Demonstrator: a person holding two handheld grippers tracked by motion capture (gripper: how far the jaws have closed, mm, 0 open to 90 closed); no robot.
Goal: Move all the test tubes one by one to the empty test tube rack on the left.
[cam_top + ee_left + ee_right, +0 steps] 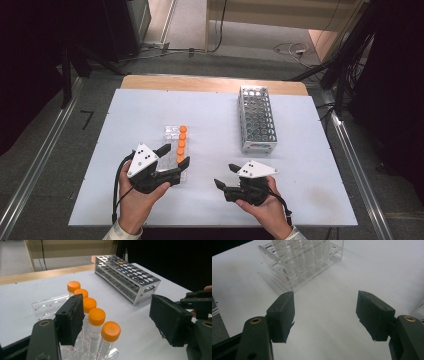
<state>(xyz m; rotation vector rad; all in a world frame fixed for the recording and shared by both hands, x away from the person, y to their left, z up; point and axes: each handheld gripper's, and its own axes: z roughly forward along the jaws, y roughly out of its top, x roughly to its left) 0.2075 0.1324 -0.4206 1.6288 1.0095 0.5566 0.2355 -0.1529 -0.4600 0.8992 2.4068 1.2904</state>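
capped tubes (pixel 181 143) left of metal rack (pixel 257 119)

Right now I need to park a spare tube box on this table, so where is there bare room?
Free: the white sheet between the clear rack of orange-capped tubes and the metal rack; the far left corner; the strip right of the metal rack. Crowded: the near edge, where the left gripper stands at the clear rack and the right gripper rests open.

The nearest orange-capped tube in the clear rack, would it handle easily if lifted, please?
Probably light: the tube looks clear and empty. Its smooth round wall may slip, and it would likely roll if laid flat. The clear rack seems light, so it might lift along.
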